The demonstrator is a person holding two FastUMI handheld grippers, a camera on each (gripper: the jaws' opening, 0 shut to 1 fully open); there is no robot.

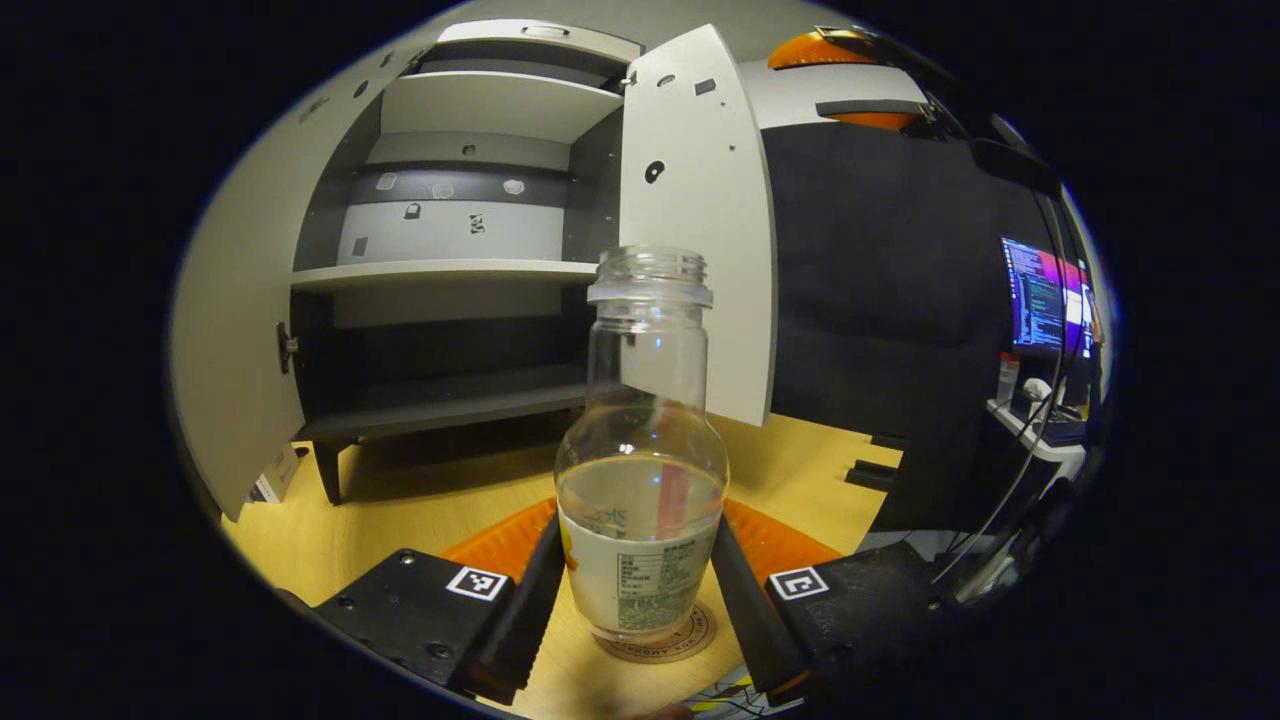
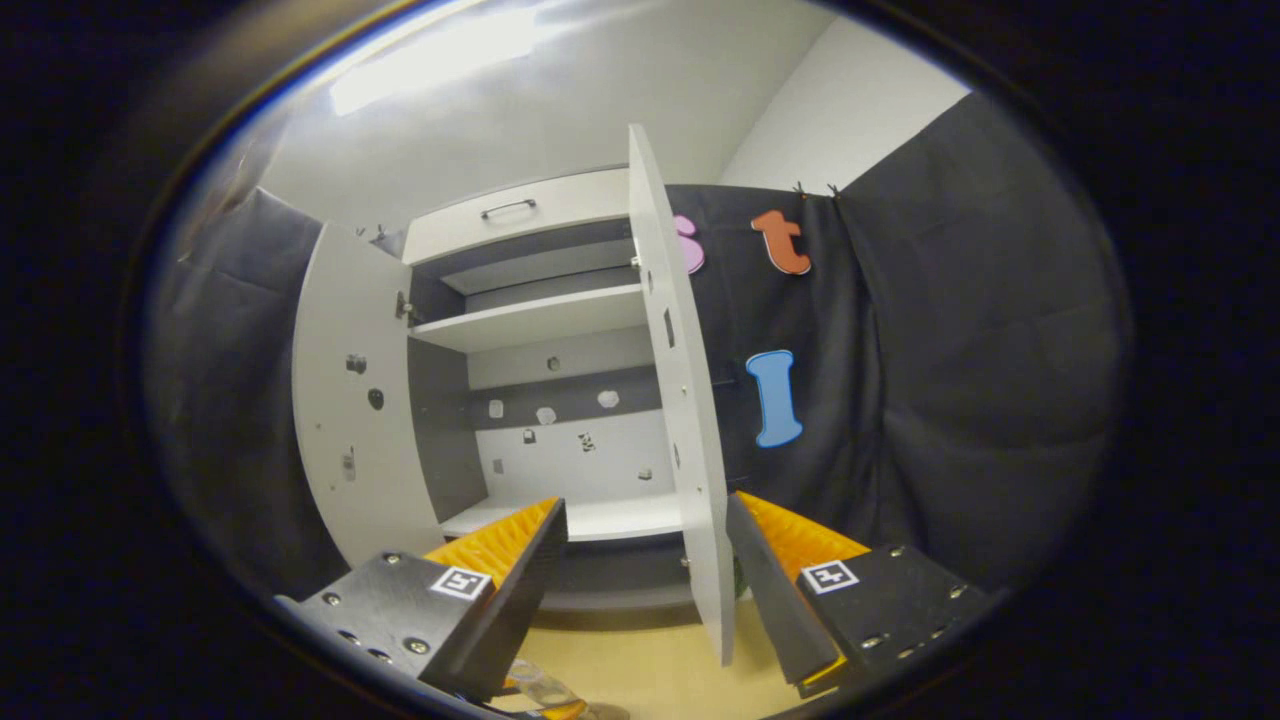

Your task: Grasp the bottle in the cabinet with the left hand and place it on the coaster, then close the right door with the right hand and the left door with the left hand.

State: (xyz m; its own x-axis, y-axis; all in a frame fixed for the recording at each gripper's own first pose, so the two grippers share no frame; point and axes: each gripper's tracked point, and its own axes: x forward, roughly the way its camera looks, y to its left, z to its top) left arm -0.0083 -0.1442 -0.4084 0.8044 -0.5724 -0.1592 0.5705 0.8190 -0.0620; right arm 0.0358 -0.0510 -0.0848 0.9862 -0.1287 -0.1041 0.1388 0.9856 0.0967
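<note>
bottle (image 1: 641, 470) upright on coaster (image 1: 700, 640)

Left gripper view: camera low over the table (image 1: 400, 500), facing the open cabinet (image 1: 450, 270) from near, level with its lower shelves. Right gripper view: camera also low, tilted upward, facing the cabinet (image 2: 540, 330) close to the right door (image 2: 680, 400) (seen nearly edge-on). The 2 views share the cabinet interior, both open doors and the table.
</note>
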